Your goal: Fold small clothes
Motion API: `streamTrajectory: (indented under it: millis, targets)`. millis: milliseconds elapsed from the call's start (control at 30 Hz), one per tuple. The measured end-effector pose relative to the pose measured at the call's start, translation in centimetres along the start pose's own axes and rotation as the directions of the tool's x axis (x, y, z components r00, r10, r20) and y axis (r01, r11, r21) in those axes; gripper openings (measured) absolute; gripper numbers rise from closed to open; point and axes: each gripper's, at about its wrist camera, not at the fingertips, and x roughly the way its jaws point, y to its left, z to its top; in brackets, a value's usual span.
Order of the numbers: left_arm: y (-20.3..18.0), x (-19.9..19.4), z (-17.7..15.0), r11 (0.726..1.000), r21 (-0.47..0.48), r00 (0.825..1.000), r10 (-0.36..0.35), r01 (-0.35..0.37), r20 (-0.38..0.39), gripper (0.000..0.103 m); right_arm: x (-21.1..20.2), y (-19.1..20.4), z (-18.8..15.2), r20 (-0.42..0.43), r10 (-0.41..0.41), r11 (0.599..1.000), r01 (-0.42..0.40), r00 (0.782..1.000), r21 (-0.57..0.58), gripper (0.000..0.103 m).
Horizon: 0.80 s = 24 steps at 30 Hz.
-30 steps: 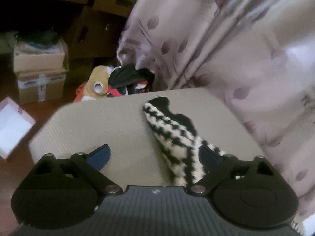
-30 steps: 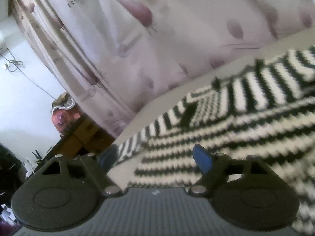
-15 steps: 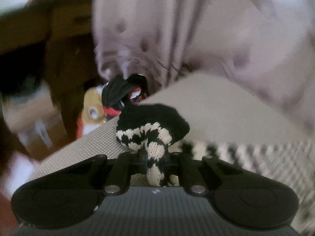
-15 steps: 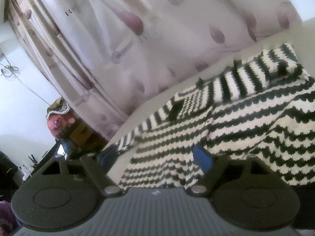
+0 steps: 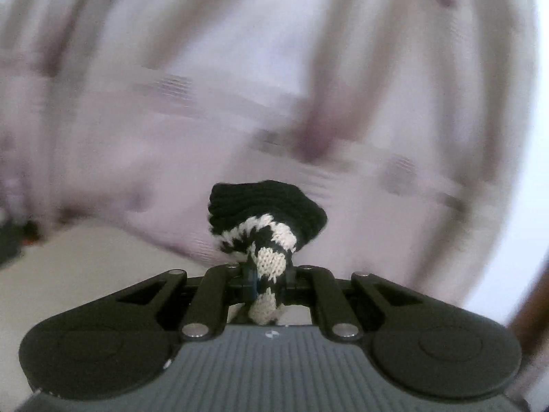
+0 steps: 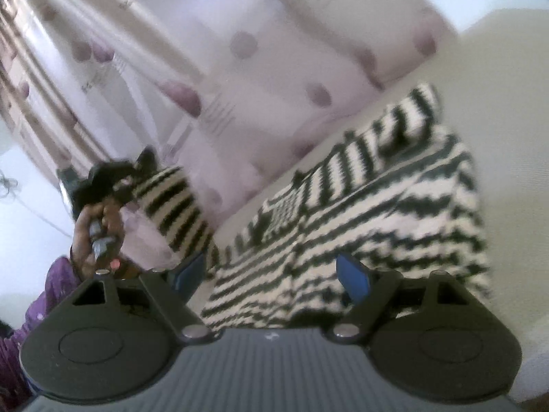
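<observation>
A small black-and-cream zigzag knit sweater lies on a beige cushion. My left gripper is shut on the sweater's sleeve cuff, whose black end bunches above the fingers. In the right wrist view that gripper holds the sleeve lifted up at the left, off the cushion. My right gripper is open and empty, hovering over the sweater's near edge, its blue pads apart.
A pale pink curtain with purple spots hangs close behind the cushion and fills the left wrist view. The person's hand and purple sleeve show at the left.
My left gripper closed on the sleeve cuff and lifted it up off the cushion toward the curtain. My right gripper drew back slightly, staying open over the sweater.
</observation>
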Motion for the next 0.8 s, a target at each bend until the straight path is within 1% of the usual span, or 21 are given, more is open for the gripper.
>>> streamTrajectory:
  millis: [67,133,167,233,300,433,500,533,633,667,700,733,767,800]
  targets:
    - [-4.9,2.1,-1.4,0.997,0.027,0.997,-0.070,0.072,-0.039,0.012,-1.0,-1.1,0.4,0.023,-0.010,1.000,0.009,1.000,0.017,0.083]
    - [-8.7,3.9,-3.4,0.990,0.071,0.990,-0.118,0.124,-0.081,0.012,-2.1,-2.2,0.9,0.047,-0.014,0.999,0.012,0.999,0.040,0.083]
    - [-11.0,5.0,-4.8,0.984,0.098,0.984,-0.141,0.152,-0.110,0.012,-2.6,-2.8,1.0,0.057,-0.017,0.999,0.014,0.998,0.049,0.083]
    - [-14.1,6.8,-7.5,0.973,0.125,0.971,-0.171,0.193,-0.165,0.012,-3.4,-3.8,1.3,0.073,-0.027,0.998,0.022,0.997,0.062,0.083]
    - [-16.4,8.7,-10.5,0.963,0.134,0.953,-0.198,0.233,-0.231,0.012,-4.2,-4.9,1.5,0.083,-0.036,0.997,0.029,0.996,0.075,0.083]
    - [-19.7,12.0,-15.8,0.947,0.170,0.922,-0.208,0.274,-0.327,0.012,-5.3,-7.0,1.6,0.093,-0.051,0.993,0.041,0.994,0.107,0.084]
    - [-20.5,12.7,-18.1,0.938,0.180,0.904,-0.213,0.295,-0.371,0.012,-5.7,-7.8,1.5,0.098,-0.060,0.992,0.048,0.993,0.117,0.084]
    - [-20.9,12.9,-19.2,0.933,0.194,0.899,-0.211,0.302,-0.384,0.012,-5.7,-8.1,1.5,0.100,-0.061,0.991,0.049,0.993,0.124,0.084]
    - [-21.6,14.4,-21.6,0.907,0.242,0.874,-0.217,0.345,-0.435,0.013,-5.8,-9.1,1.3,0.105,-0.055,0.989,0.039,0.993,0.145,0.084]
    - [-21.7,14.6,-22.2,0.895,0.247,0.864,-0.234,0.370,-0.445,0.020,-5.8,-9.3,1.3,0.108,-0.053,0.989,0.037,0.993,0.145,0.084]
    - [-21.7,14.7,-22.7,0.883,0.252,0.854,-0.252,0.395,-0.455,0.038,-5.8,-9.3,1.3,0.110,-0.048,0.989,0.032,0.993,0.142,0.084]
    - [-21.9,14.9,-23.1,0.874,0.251,0.844,-0.268,0.416,-0.464,0.049,-5.8,-9.3,1.3,0.110,-0.046,0.990,0.031,0.993,0.139,0.084]
    - [-22.0,14.8,-23.3,0.868,0.242,0.838,-0.290,0.434,-0.463,0.069,-5.8,-9.3,1.3,0.109,-0.047,0.990,0.032,0.993,0.135,0.084]
    - [-22.0,14.5,-23.3,0.860,0.239,0.840,-0.318,0.450,-0.439,0.082,-5.7,-9.2,1.3,0.107,-0.049,0.991,0.035,0.993,0.132,0.084]
